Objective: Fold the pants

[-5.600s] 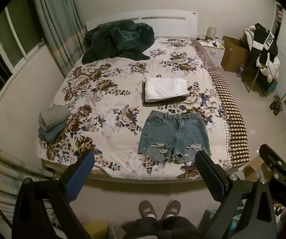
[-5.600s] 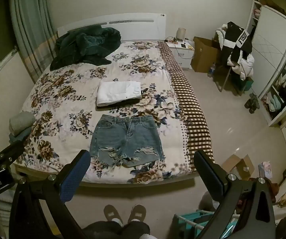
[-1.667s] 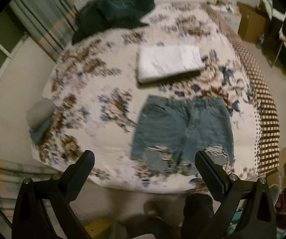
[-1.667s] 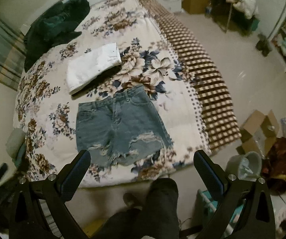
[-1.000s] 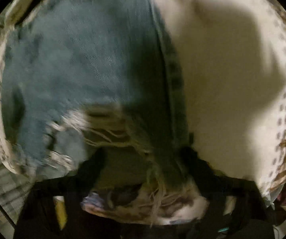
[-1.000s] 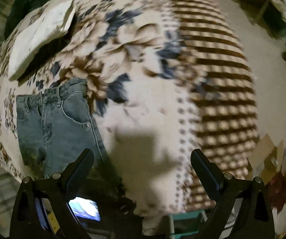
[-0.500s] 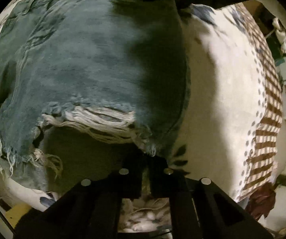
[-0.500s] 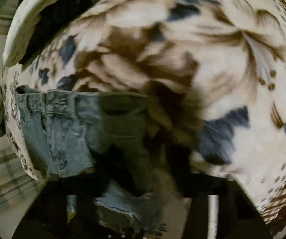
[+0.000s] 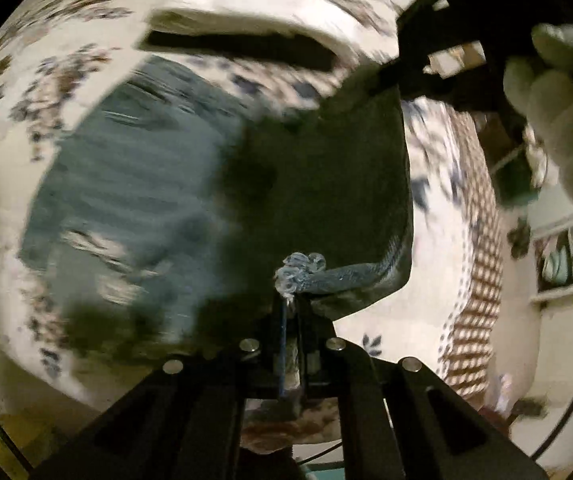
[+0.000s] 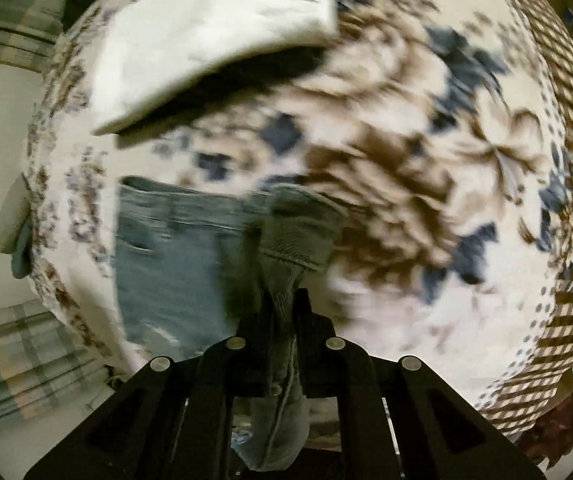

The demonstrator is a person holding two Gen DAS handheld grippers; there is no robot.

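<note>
Denim shorts (image 9: 134, 184) are lying across the middle left of your left view on the floral bedspread (image 10: 426, 152), their frayed hem corner pinched tight in your left gripper (image 9: 291, 308) at lower centre. Your right gripper (image 10: 282, 308) is clamping the thick ribbed waistband corner at lower centre, folded white cloth (image 10: 214, 28) sitting upper left.
</note>
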